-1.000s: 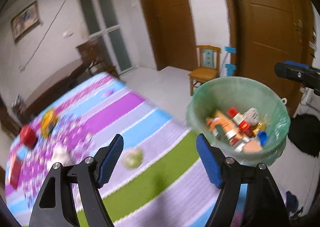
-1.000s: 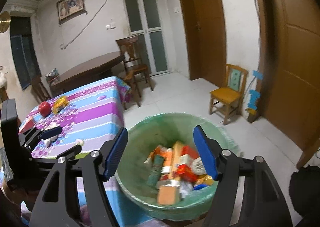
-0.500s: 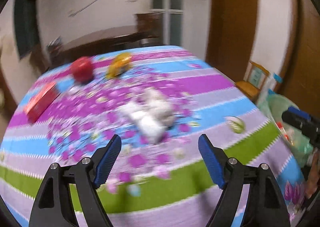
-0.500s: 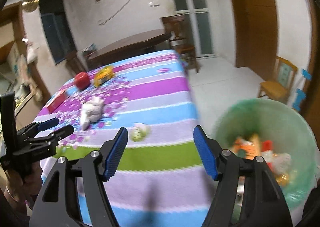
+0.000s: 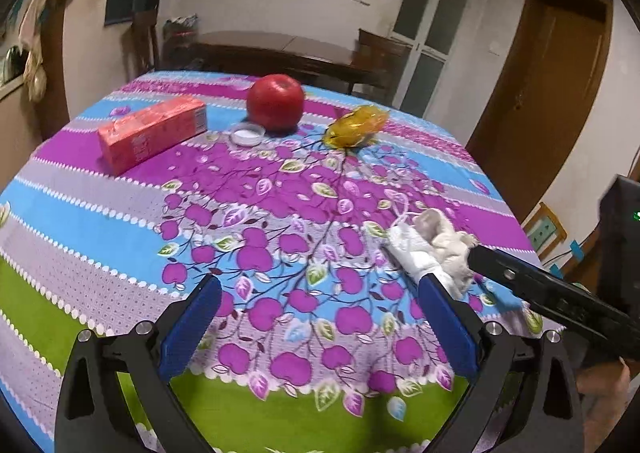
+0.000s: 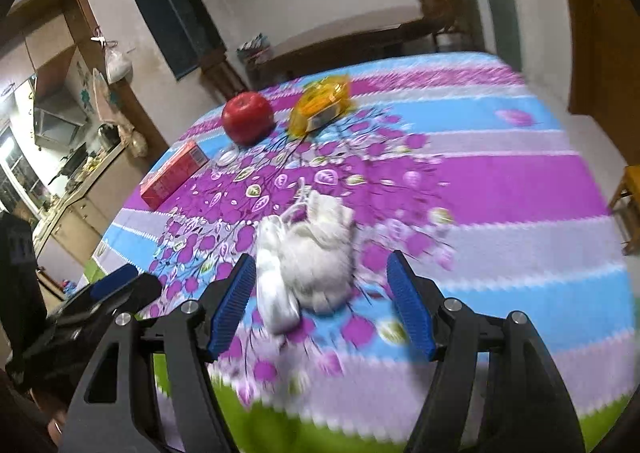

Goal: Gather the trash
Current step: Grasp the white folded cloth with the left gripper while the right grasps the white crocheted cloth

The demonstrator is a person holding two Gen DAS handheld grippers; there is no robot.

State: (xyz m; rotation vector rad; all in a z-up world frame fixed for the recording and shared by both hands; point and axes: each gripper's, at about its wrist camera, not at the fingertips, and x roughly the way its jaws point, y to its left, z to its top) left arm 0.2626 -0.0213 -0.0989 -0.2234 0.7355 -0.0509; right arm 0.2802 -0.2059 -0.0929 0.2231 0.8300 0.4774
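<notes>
Four pieces of litter are left on the floral striped tablecloth (image 5: 120, 213), by my judgement; no bin shows now, so I cannot say how much is already collected. Far ahead and left of my left gripper (image 5: 320, 317) lies the red rectangular carton (image 5: 154, 132) on its side, long axis running away up to the right; beside it sit a small white round lid (image 5: 248, 133), a red apple (image 5: 275, 101) and a crumpled yellow plastic wrapper (image 5: 354, 125). My left jaws have just been opening, wide and empty. Between my right gripper (image 6: 322, 301)'s half-spread jaws, untouched, lies the crumpled white tissue wad (image 6: 308, 249), long axis pointing straight ahead.
</notes>
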